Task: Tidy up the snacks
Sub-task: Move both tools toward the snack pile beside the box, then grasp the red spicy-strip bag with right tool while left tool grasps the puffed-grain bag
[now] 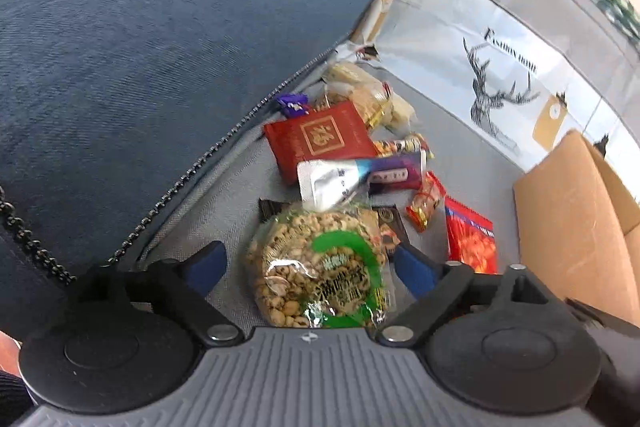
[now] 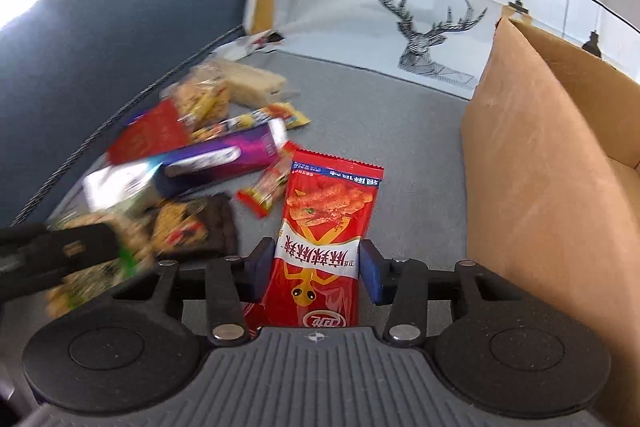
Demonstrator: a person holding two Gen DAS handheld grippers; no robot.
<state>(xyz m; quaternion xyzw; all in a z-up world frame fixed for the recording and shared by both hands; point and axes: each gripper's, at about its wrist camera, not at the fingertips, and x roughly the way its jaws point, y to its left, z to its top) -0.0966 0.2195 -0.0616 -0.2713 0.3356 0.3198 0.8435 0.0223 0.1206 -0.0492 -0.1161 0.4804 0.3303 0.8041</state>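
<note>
A clear bag of peanuts (image 1: 316, 259) with a green label lies on the grey seat, between the fingers of my left gripper (image 1: 312, 265). That gripper stands wide open and its blue pads are clear of the bag. A long red snack packet (image 2: 320, 227) with a yellow lizard print lies flat in front of my right gripper (image 2: 316, 269). The blue pads of that gripper press on both sides of its near end. The red packet (image 1: 470, 239) also shows in the left wrist view, right of the peanuts. Seen from the right wrist, the left gripper's black finger (image 2: 60, 251) is blurred at the left edge.
A loose pile of snacks lies behind: a red pouch with a gold character (image 1: 320, 139), a purple and white box (image 2: 216, 159), and small wrapped bars (image 2: 264, 191). An open cardboard box (image 2: 540, 167) stands at the right. A blue cushion (image 1: 160, 67) rises on the left, and a white deer-print bag (image 2: 420, 27) stands at the back.
</note>
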